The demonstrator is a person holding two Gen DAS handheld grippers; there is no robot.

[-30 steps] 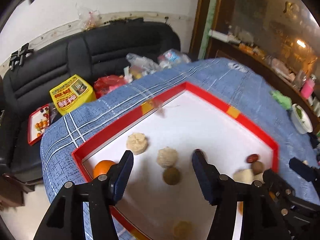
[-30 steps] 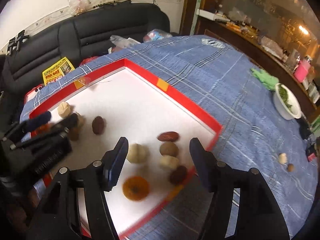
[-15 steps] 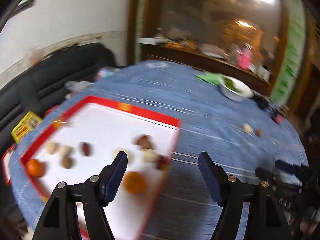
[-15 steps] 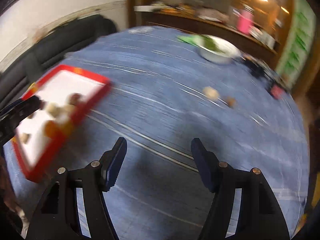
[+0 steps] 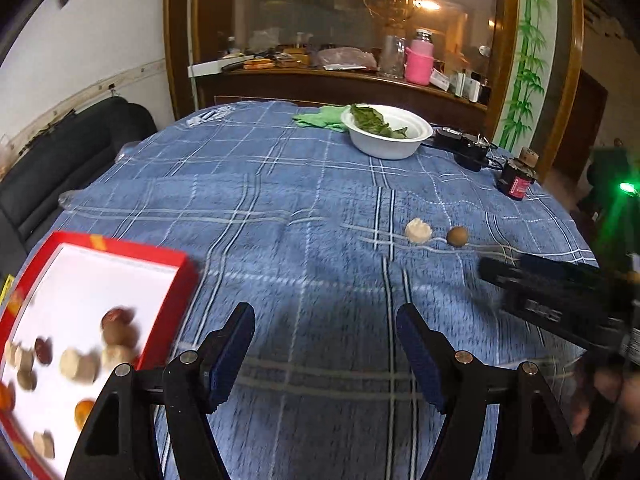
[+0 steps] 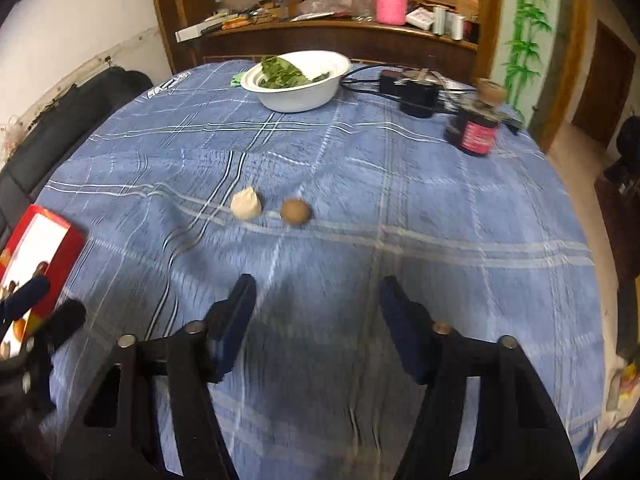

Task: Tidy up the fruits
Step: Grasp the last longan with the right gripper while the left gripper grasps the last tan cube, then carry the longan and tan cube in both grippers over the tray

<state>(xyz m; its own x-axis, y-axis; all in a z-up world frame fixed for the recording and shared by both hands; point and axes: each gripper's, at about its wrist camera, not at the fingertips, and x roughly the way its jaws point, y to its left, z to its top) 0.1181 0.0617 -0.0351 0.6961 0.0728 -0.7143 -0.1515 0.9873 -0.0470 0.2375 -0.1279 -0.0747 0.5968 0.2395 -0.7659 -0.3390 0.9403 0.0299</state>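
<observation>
Right gripper [image 6: 316, 316] empty, jaws closing on nothing; left gripper [image 5: 324, 344] empty, jaws apart over bare blue tablecloth [image 5: 280, 208]. Step looks like fetching the 2 strays: 1 pale fruit [image 6: 245, 209] and 1 brown fruit [image 6: 295, 211], just beside each other mid-table, well apart from the red tray [image 5: 172, 264]. Suggest reopening right, straddling 1 piece squarely, closing gently since round ones roll. Tray count blurred: roughly 10, including 2 orange.

Black left gripper [image 5: 325, 350], blue pads [image 5: 230, 354] (ribbed), silver screws
</observation>
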